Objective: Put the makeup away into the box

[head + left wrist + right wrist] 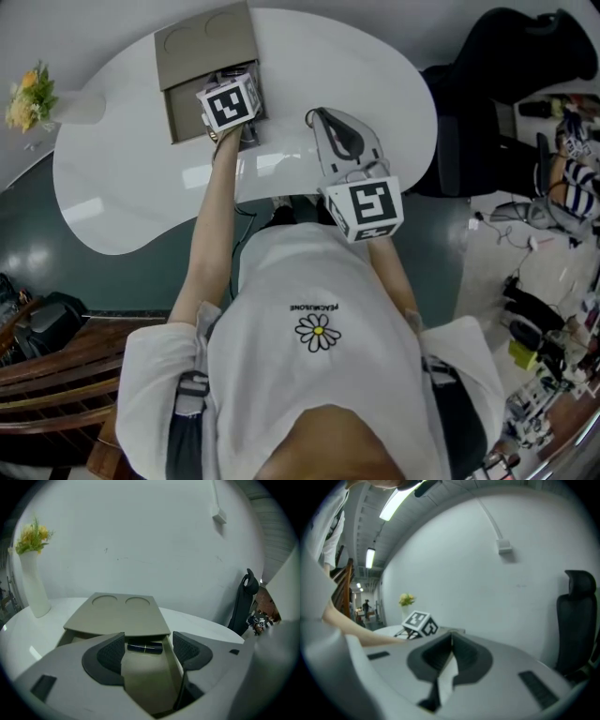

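white table (122,187) fills the upper head view. beige box (184,114) sits at its 11 o'clock edge, and its lid (204,42) is slid back toward 12, so the near compartment is open.

left gripper (149,660) is at the box mouth, jaws spread wide and clamping nothing. right gripper (451,648) is off at 3 o'clock from the left one, out over the table and apart from the box, jaws pressed together with nothing between them.

dark makeup tube (144,647) lies inside the open compartment, right under the lid's front edge, dead ahead at 12 o'clock of the left jaws and between their lines. its long axis runs 9 to 3 across the left gripper view, crosswise to the jaws. can't tell if the pads touch it, looks like a gap on both sides.

judgement: tube reads as dropped in and let go. left gripper is by far the nearer one. no other makeup visible on the table, so the likely remaining step is the lid.
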### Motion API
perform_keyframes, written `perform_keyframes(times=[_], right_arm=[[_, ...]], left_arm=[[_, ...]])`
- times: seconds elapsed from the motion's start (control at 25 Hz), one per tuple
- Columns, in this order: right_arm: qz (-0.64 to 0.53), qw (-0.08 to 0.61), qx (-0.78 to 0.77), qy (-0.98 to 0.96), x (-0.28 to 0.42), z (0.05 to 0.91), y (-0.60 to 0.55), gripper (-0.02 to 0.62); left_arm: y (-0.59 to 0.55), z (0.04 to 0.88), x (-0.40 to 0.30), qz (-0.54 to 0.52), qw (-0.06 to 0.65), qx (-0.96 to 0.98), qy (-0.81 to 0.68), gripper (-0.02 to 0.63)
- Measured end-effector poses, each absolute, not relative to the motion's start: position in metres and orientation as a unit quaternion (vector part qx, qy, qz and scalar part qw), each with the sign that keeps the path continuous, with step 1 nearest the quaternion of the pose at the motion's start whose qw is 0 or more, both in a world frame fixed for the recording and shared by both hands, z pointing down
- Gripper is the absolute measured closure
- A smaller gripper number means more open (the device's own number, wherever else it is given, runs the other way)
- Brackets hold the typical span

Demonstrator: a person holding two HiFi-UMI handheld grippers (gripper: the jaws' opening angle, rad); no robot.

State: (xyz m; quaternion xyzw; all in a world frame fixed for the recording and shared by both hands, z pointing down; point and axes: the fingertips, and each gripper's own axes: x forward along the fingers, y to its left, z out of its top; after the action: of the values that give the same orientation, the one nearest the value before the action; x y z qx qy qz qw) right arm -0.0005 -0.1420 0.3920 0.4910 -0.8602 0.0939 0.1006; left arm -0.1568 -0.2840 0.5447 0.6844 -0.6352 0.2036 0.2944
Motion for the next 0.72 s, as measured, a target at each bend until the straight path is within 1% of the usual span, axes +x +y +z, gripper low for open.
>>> perform_keyframes(times=[0.16,0.36,0.4,0.44,0.52,0.6,0.64,0.72], right_arm=[[0.090,0.097,0.484,-0.865,-0.003,0.389,-0.141,0.565],[0.081,0.090,0.474,-0.872,-0.009,0.383,-0.141,0.565],[0.080,0.089,0.473,-0.873,-0.011,0.382,-0.142,0.565],[0.079,0.088,0.471,-0.874,-0.012,0.381,-0.142,0.565],[0.076,0.084,0.468,-0.876,-0.016,0.379,-0.143,0.565],[0.073,0.082,0.464,-0.879,-0.020,0.377,-0.144,0.565],[0.071,0.081,0.461,-0.881,-0.022,0.376,-0.144,0.565],[0.069,0.080,0.459,-0.882,-0.025,0.375,-0.145,0.565]], left_arm=[[-0.267,0.497,-0.145,0.159,0.236,0.716,-0.638,0.275],[-0.231,0.438,-0.134,0.087,0.182,0.741,-0.641,0.282],[-0.223,0.428,-0.135,0.076,0.169,0.741,-0.646,0.303],[-0.215,0.419,-0.136,0.067,0.154,0.740,-0.652,0.349],[-0.199,0.401,-0.138,0.050,0.123,0.738,-0.661,0.477],[-0.185,0.388,-0.140,0.034,0.098,0.737,-0.667,0.558],[-0.179,0.385,-0.140,0.028,0.089,0.737,-0.669,0.578],[-0.170,0.379,-0.139,0.018,0.071,0.740,-0.668,0.588]])
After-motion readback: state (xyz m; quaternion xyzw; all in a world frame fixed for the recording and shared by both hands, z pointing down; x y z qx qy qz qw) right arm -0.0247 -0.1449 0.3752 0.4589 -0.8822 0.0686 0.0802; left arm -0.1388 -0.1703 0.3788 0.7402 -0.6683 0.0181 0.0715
